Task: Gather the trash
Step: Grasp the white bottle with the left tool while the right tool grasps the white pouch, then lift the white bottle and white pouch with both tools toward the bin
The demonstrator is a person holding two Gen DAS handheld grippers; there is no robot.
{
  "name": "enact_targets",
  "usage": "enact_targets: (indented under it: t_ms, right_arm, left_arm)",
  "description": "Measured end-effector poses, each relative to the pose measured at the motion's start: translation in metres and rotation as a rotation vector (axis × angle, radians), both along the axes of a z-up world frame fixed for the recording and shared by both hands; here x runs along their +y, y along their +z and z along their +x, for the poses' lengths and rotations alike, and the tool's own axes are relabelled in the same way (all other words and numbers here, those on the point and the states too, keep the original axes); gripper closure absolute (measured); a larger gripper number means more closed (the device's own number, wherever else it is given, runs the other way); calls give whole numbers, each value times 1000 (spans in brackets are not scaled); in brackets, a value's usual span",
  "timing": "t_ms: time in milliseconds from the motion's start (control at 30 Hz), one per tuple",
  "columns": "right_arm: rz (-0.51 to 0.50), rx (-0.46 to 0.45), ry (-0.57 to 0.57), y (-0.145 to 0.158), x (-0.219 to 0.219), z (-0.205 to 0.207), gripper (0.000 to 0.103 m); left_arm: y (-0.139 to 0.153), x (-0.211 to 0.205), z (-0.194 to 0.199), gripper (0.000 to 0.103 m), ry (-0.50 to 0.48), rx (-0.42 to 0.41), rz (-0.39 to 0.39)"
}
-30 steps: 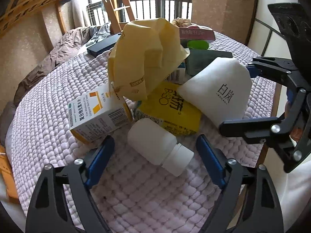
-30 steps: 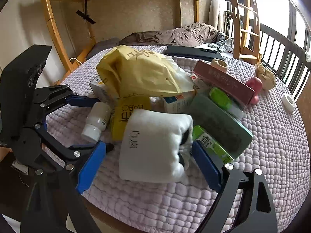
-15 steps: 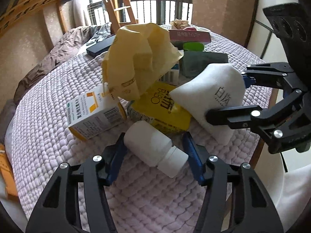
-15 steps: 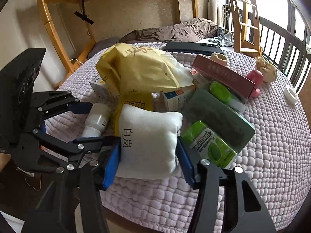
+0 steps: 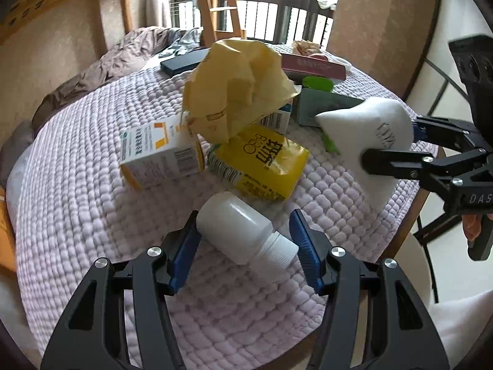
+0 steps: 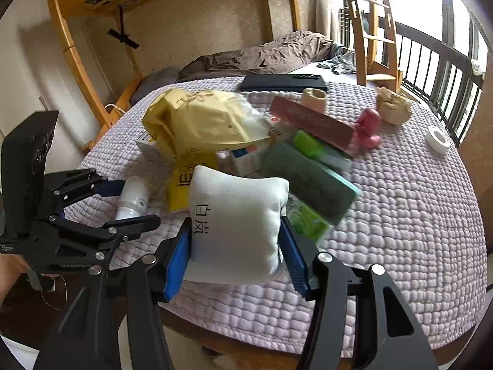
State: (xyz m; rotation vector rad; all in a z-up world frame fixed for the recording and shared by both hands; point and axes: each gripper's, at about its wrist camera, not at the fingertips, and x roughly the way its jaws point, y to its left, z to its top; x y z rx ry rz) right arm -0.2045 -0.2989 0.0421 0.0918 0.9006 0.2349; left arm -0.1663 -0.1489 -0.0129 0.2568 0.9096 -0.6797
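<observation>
A white plastic bottle point(image 5: 240, 231) lies on its side on the lilac quilted table cover point(image 5: 77, 215). My left gripper point(image 5: 245, 228) is shut on it, blue pads against its body and cap end. The right wrist view shows the same bottle point(image 6: 132, 197) in the left gripper point(image 6: 135, 203) at the left. A soft white pouch point(image 6: 234, 215) with black characters is squeezed between the pads of my right gripper point(image 6: 235, 234), at the table's near edge. From the left wrist, the pouch point(image 5: 363, 123) and right gripper point(image 5: 391, 143) are at the right.
Behind lies a pile: a crumpled yellow paper bag point(image 5: 240, 92), a white and orange box point(image 5: 157, 154), a yellow packet point(image 5: 262, 166), a dark green box point(image 6: 308, 182), a green packet point(image 6: 308, 222) and a maroon box point(image 6: 311, 120). A tape roll point(image 6: 437, 138) sits far right.
Both grippers have closed from wide open: the left onto the white bottle, the right onto the white pouch. The pouch has shifted a little, uncovering the green packet beside it.
</observation>
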Motion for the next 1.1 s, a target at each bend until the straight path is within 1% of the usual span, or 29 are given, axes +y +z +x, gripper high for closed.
enact_targets:
  t_ms: [133, 333, 500, 600, 800, 867, 1100]
  right_arm:
    - [30, -1, -23, 3, -12, -7, 49]
    - [33, -11, -29, 7, -19, -18, 49]
    - [39, -15, -28, 7, -23, -28, 49]
    - [45, -15, -25, 8, -26, -31, 49]
    - [51, -4, -16, 4, -26, -38, 49]
    - [53, -4, -11, 5, -25, -41, 49]
    - [59, -3, 8, 8, -24, -50, 49]
  left_arm:
    - [2, 4, -6, 43, 47, 10, -12]
    - [6, 8, -13, 43, 105, 23, -27]
    - [7, 10, -21, 43, 156, 22, -13]
    - [9, 11, -26, 43, 176, 21, -28]
    - [7, 8, -26, 43, 208, 29, -31]
    - [9, 8, -28, 43, 213, 29, -45]
    - [18, 6, -35, 43, 223, 24, -50]
